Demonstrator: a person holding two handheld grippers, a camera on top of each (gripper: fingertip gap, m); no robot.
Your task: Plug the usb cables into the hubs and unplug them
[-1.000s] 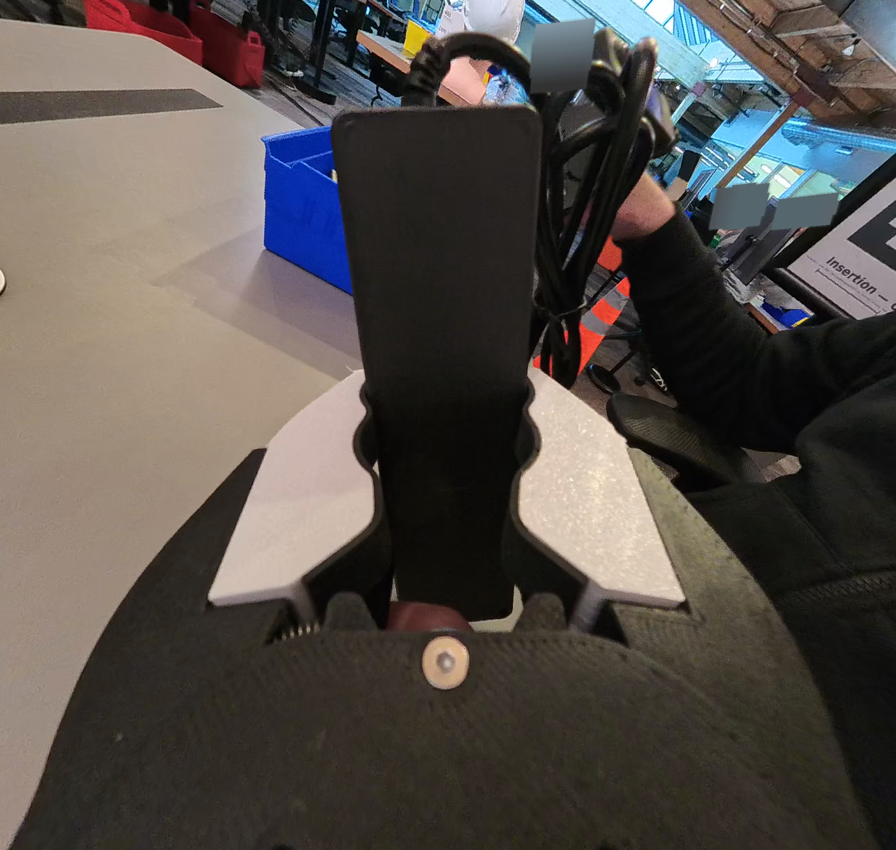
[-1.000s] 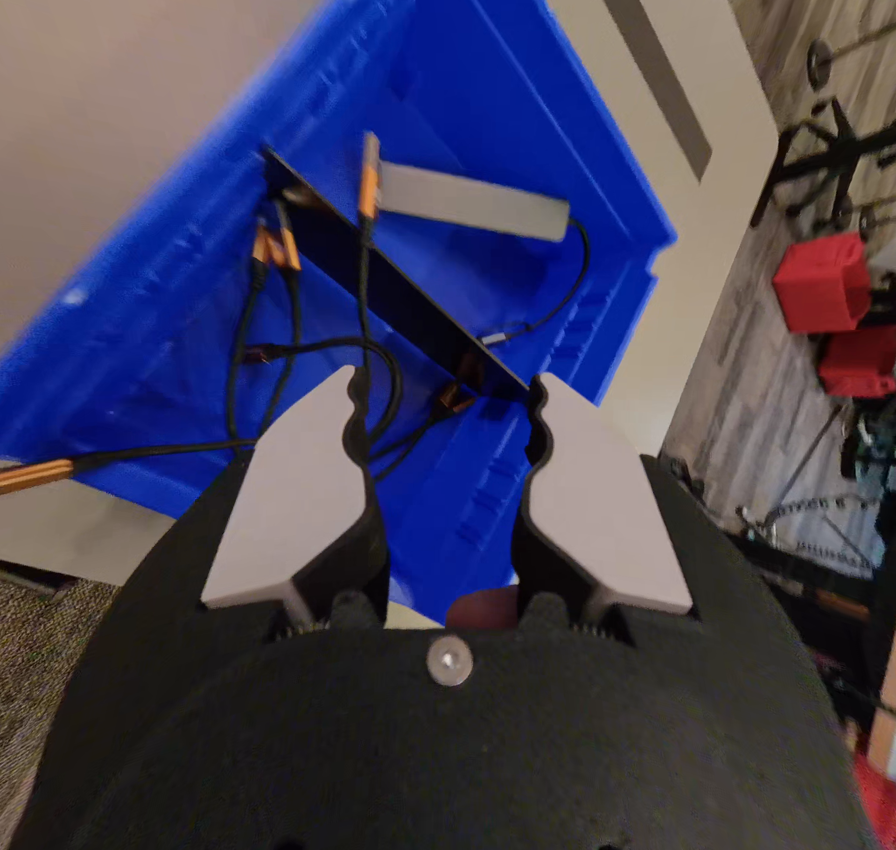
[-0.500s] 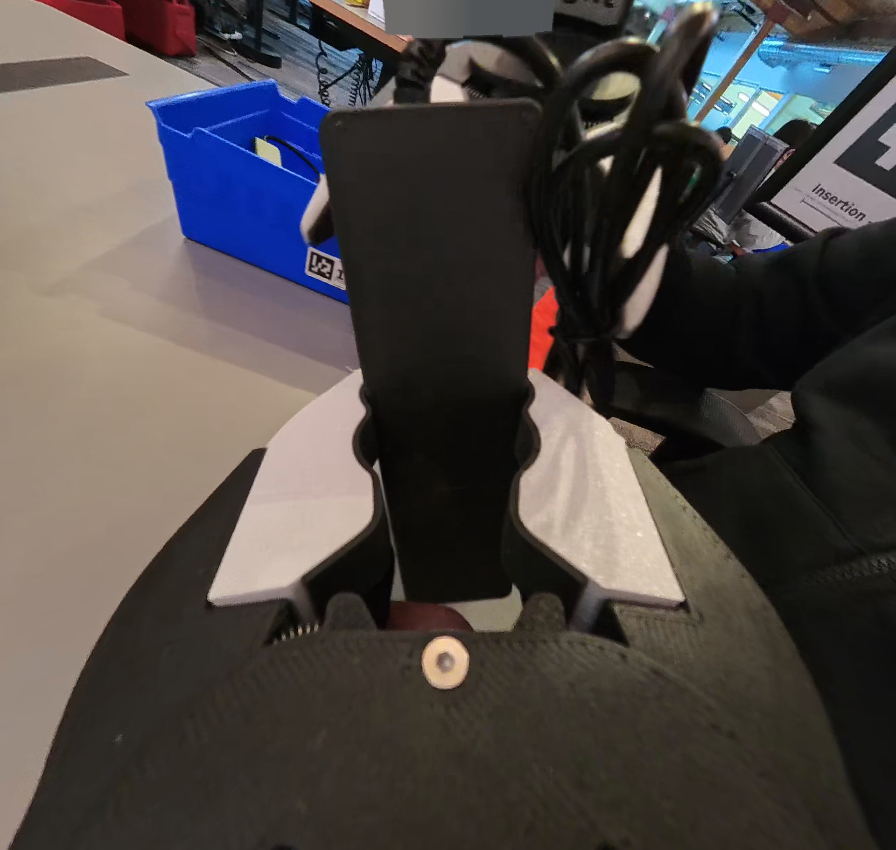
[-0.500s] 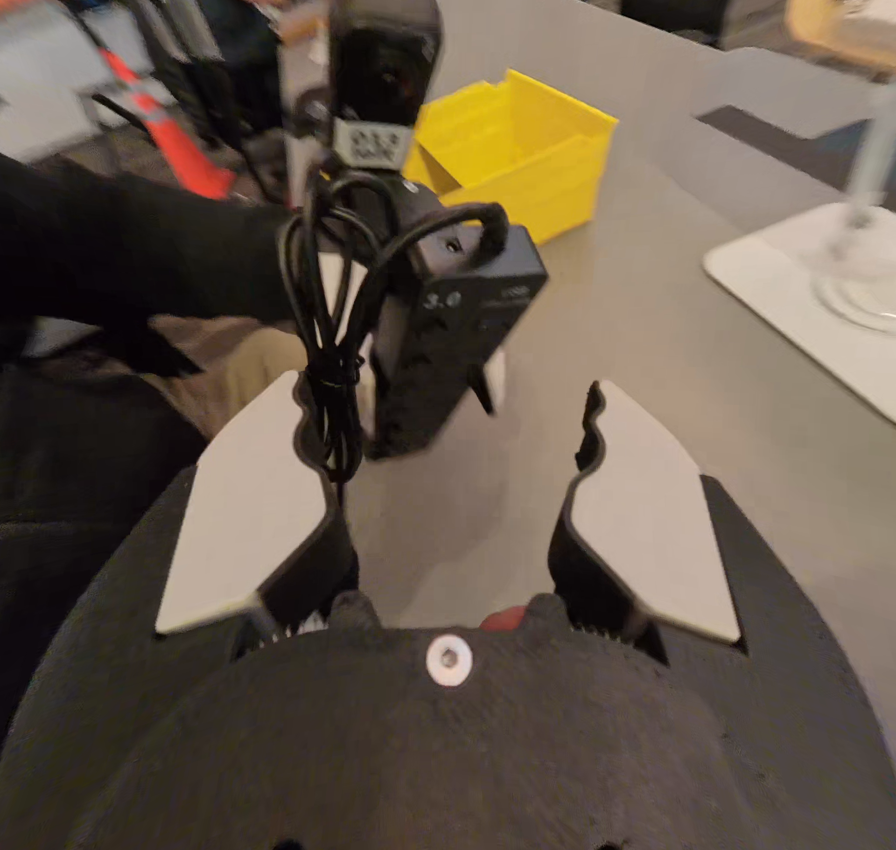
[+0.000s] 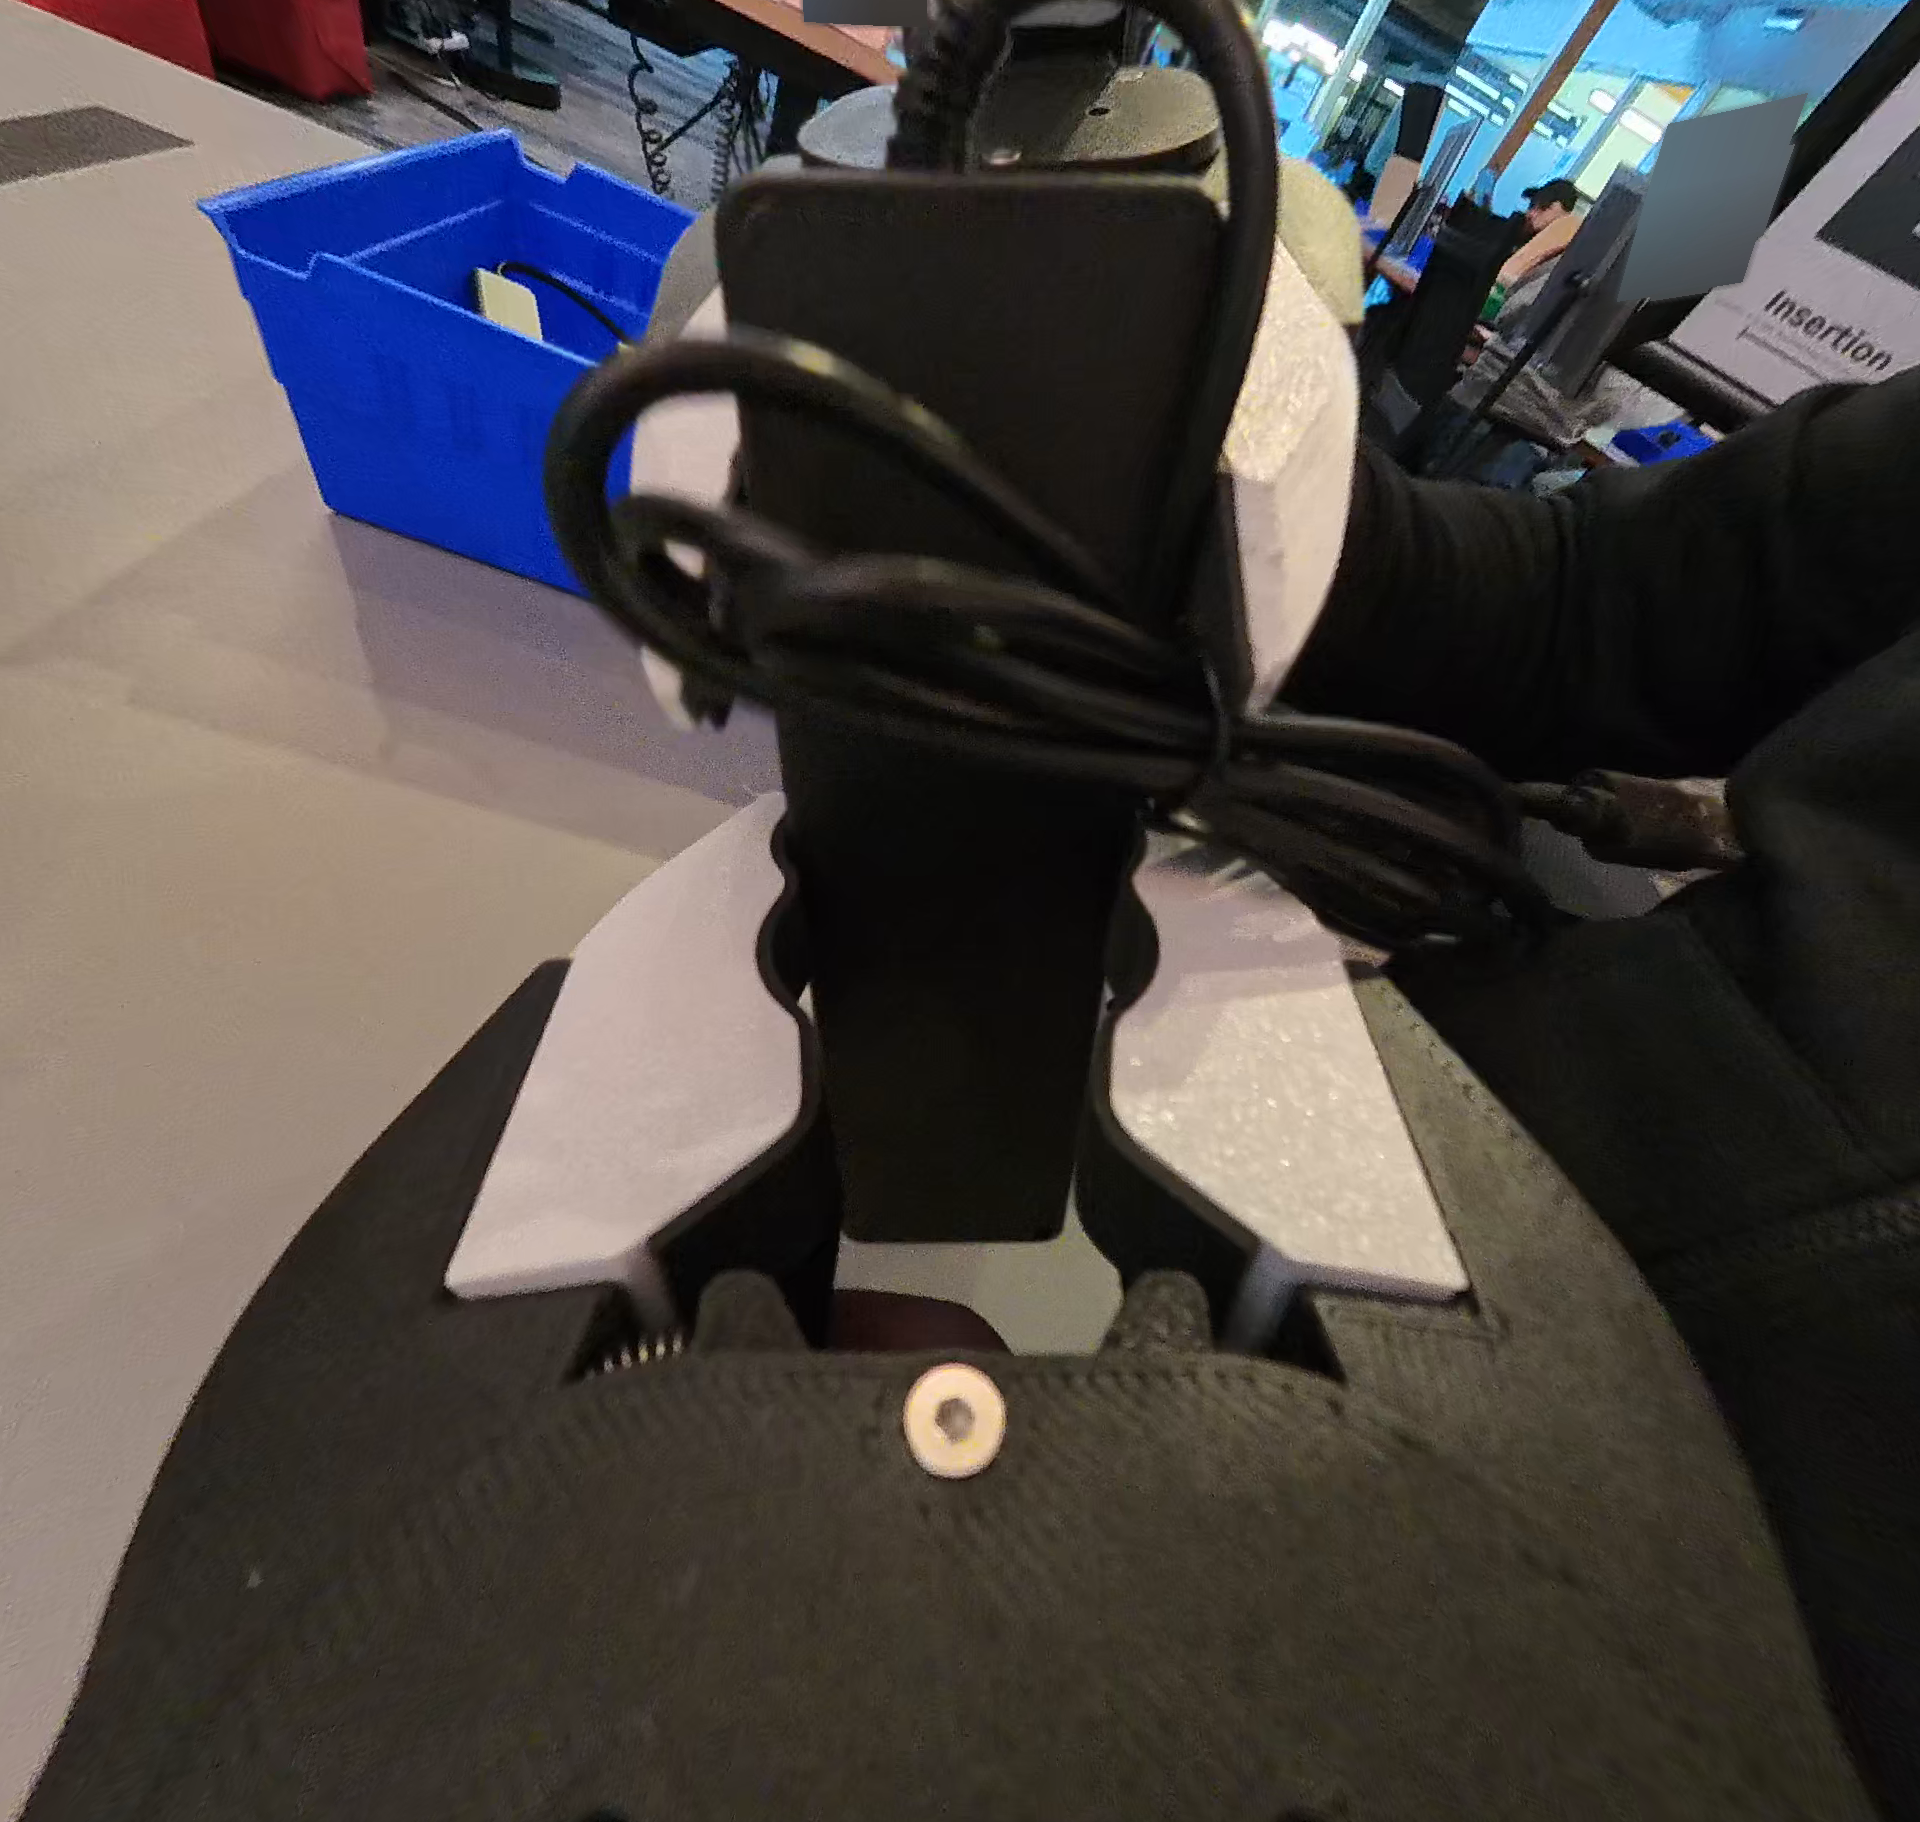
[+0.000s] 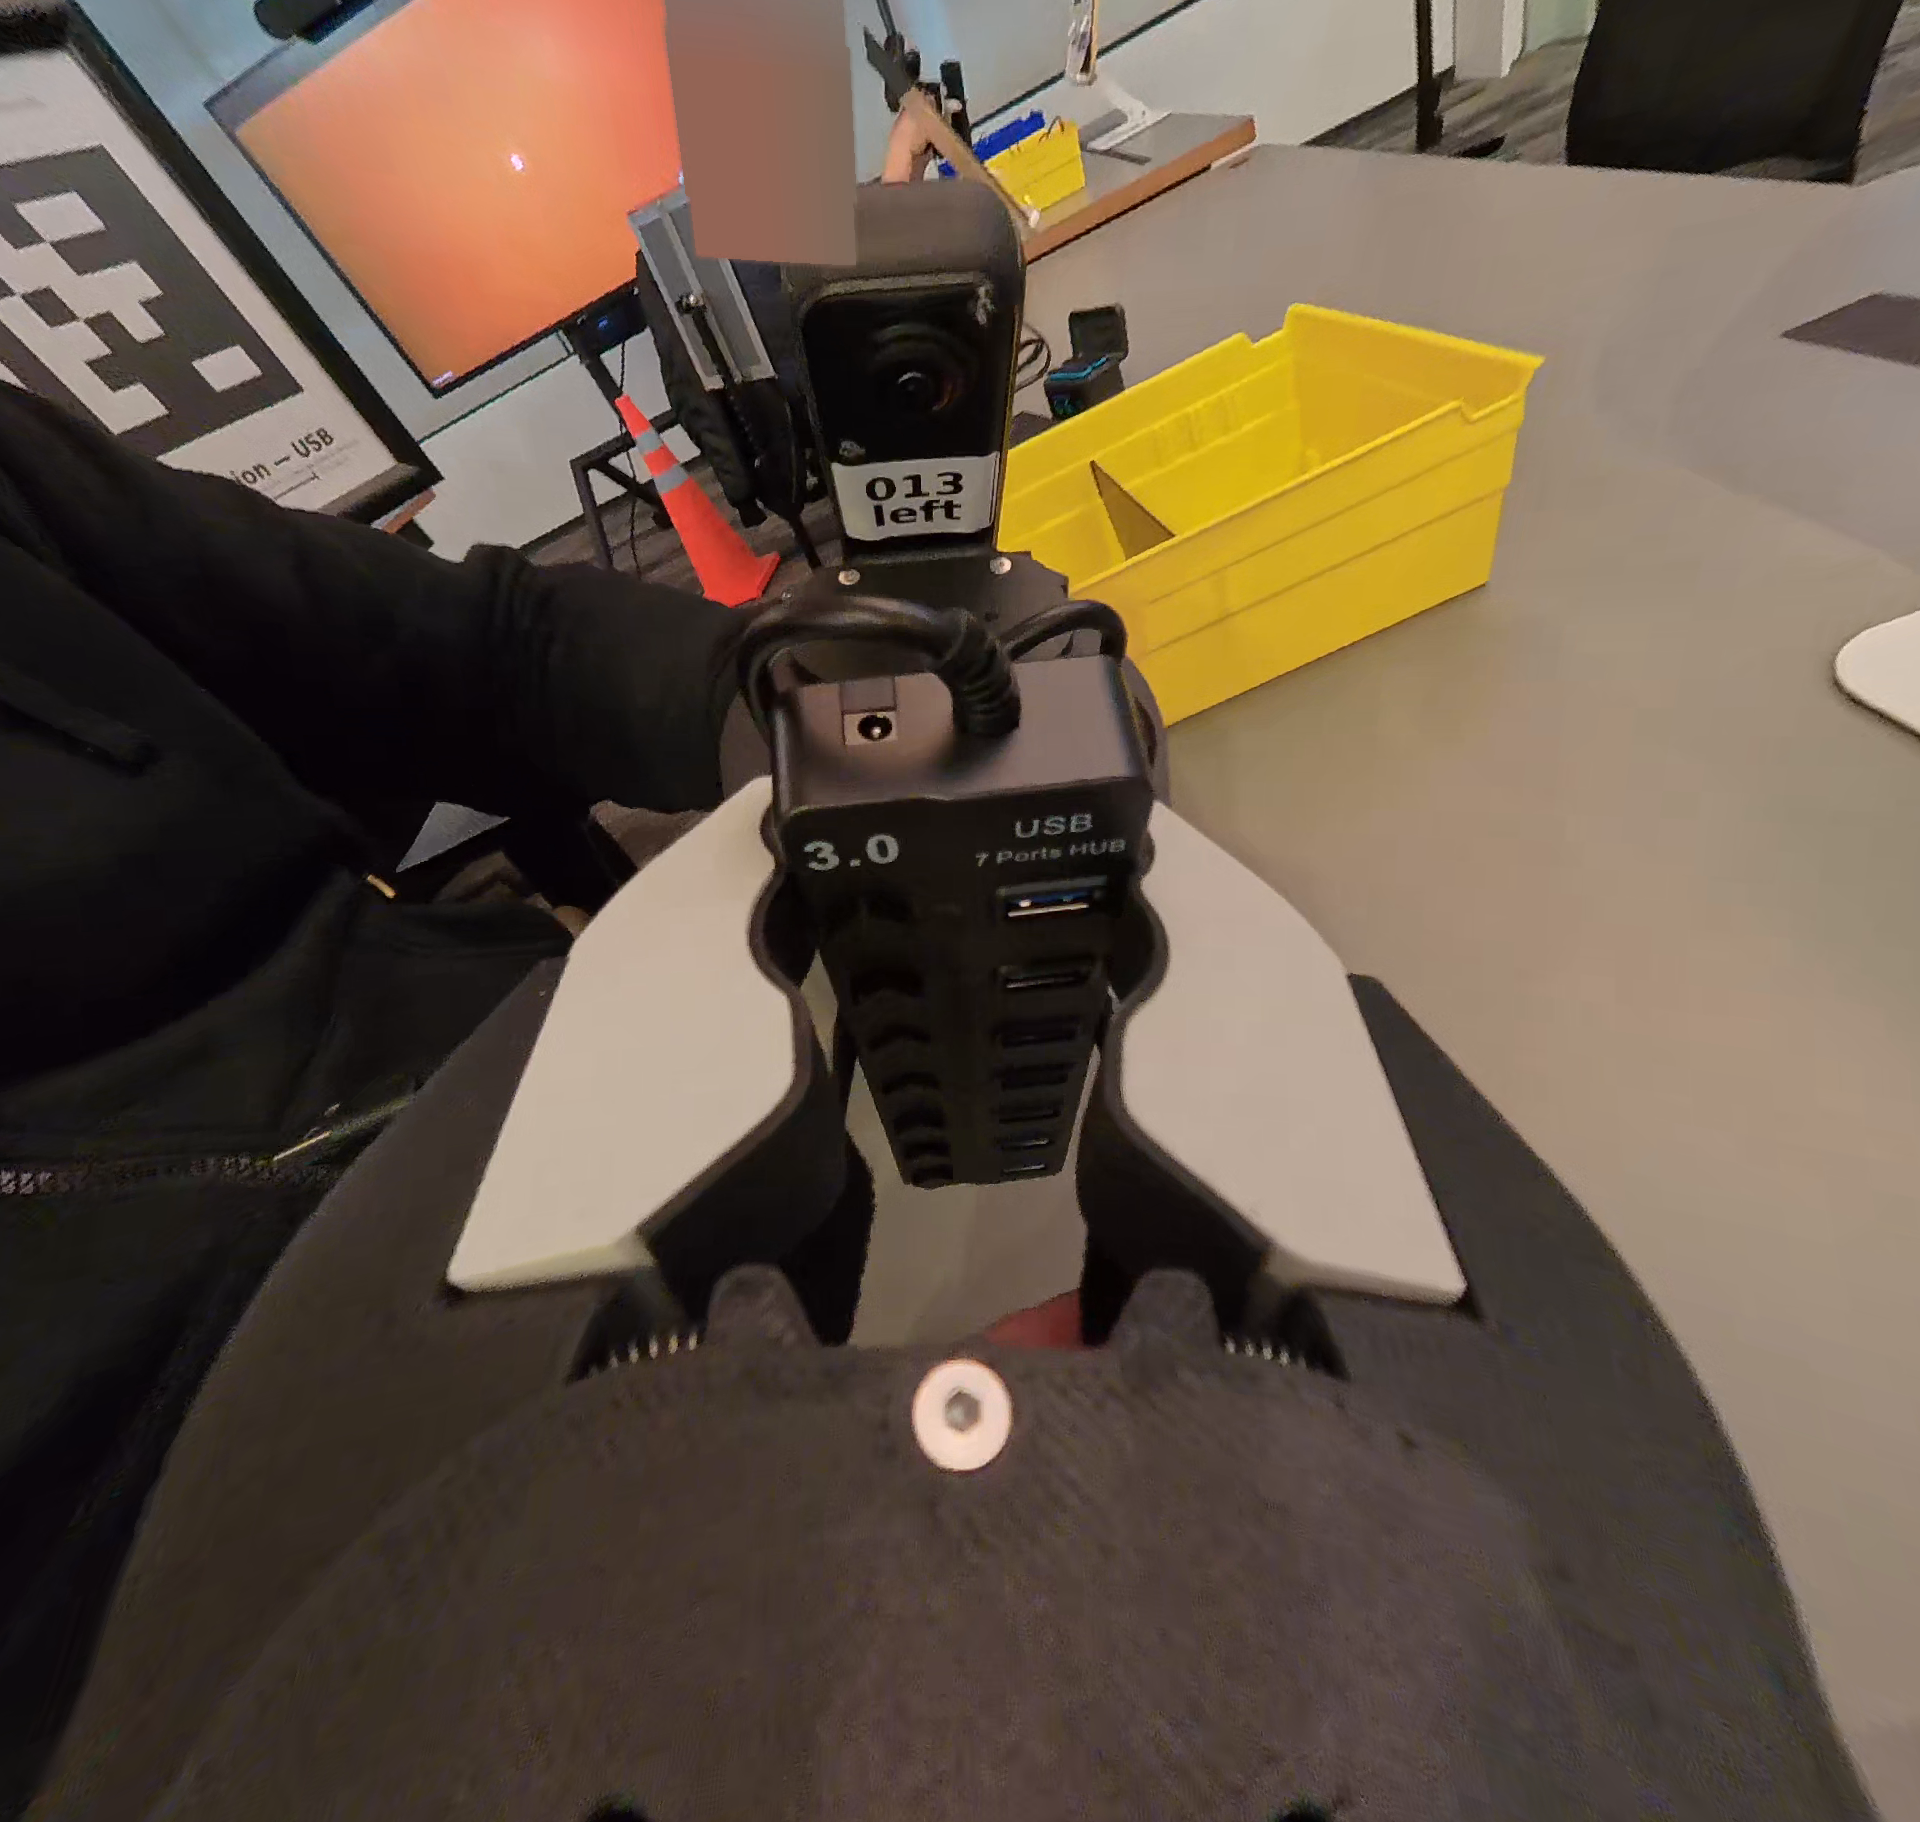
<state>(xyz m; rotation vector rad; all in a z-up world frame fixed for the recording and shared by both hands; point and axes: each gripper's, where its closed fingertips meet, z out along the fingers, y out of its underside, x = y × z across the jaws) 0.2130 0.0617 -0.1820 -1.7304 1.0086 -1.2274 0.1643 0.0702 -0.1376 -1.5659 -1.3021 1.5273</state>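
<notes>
White print on black hub (image 6: 956, 941) top face, centre. Dark print on white sticker (image 6: 914, 502) under camera (image 6: 904, 370), 12 o'clock. Lettered poster (image 6: 156, 370), 10 o'clock. Lettered signboard (image 5: 1818, 318), 2 o'clock, left wrist view.

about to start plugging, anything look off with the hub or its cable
Yes. The black hub is held off the table between both tongs, and its own cable hangs in a bundled coil across its back, which could snag. No cable is plugged into the ports visible.
</notes>
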